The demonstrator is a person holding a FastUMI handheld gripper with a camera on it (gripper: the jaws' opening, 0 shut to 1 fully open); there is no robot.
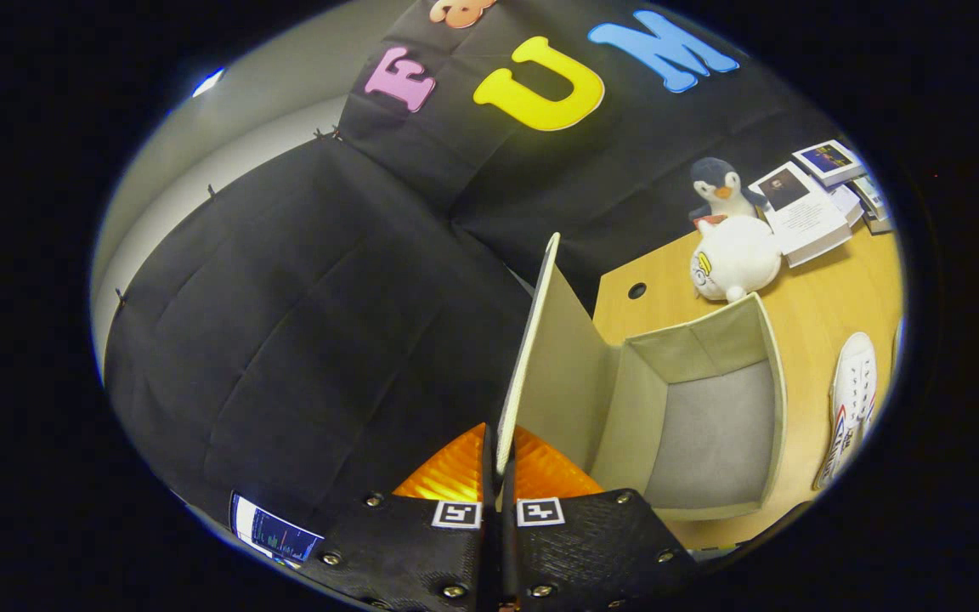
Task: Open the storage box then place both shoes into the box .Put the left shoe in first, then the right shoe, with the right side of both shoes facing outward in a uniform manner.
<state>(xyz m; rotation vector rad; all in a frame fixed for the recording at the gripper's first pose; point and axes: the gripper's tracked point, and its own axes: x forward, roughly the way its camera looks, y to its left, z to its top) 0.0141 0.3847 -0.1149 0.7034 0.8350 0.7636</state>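
Storage box point(693, 425) lid point(532, 357) is being held at its lower edge between the fingers of the gripper point(498, 463), which are standing drawn almost together with the thin flap pinched in the narrow slit between them. From that grip the lid is rising upright and stretching away ahead of the fingers, seen nearly edge-on, its pale inner face turning toward the box's opening. Just to the right of the fingers the box itself is sitting on a wooden table point(821, 306), its top uncovered and its cream fabric walls standing around a grey bottom with nothing lying on it. Further right, beside the box's far wall and apart from it, a white shoe point(851, 399) with coloured trim along its sole is lying on the tabletop. Beyond the box, a round white plush toy point(736, 259) is resting just at the box's back rim, and a grey-and-white penguin toy point(717, 189) is sitting right behind it, the two touching. Still further back and to the right, a few books point(812, 208) are lying stacked and spread on the table near the black cloth wall point(311, 297), which is hanging behind and to the left of everything.
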